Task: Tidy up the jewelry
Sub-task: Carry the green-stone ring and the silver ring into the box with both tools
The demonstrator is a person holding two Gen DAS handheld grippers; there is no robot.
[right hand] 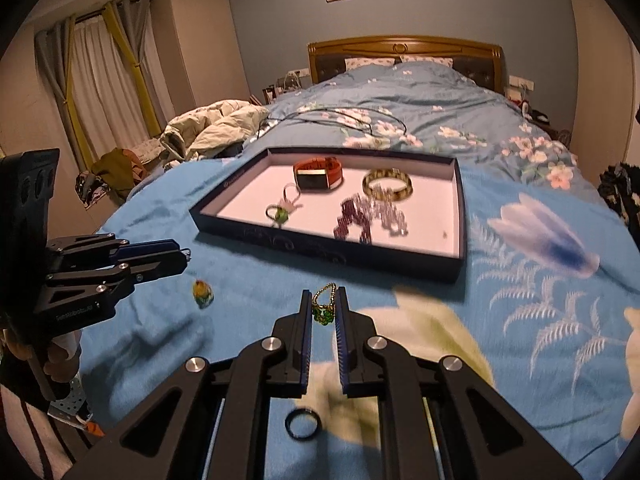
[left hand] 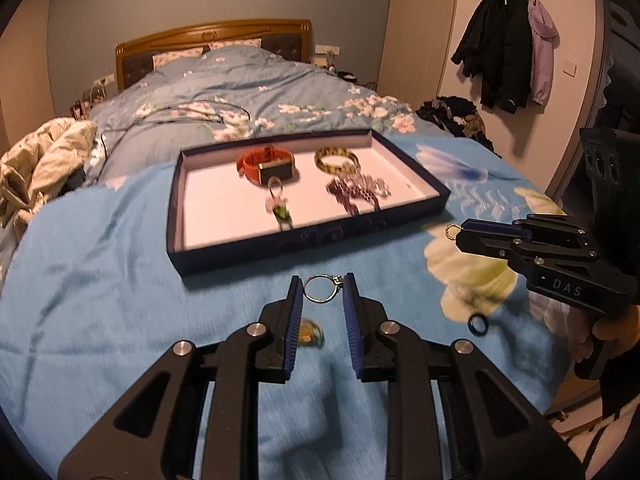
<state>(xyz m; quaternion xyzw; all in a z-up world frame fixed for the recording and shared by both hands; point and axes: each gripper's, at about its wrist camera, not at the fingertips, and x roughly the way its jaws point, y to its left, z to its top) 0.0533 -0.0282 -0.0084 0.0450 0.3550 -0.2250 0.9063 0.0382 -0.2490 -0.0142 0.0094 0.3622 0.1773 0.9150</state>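
A dark blue tray lies on the blue bedspread and holds a red watch, a yellow-green bangle, purple beaded pieces and a small green ring. My left gripper is shut on a silver ring just in front of the tray. My right gripper is shut on a gold ring with a green stone, right of the left one. A yellow-green ring and a black ring lie on the bedspread.
The bed stretches behind the tray with a dark cable on the quilt. A crumpled cream jacket lies at the left. Coats hang on the right wall. A heap of dark clothes sits beside the bed.
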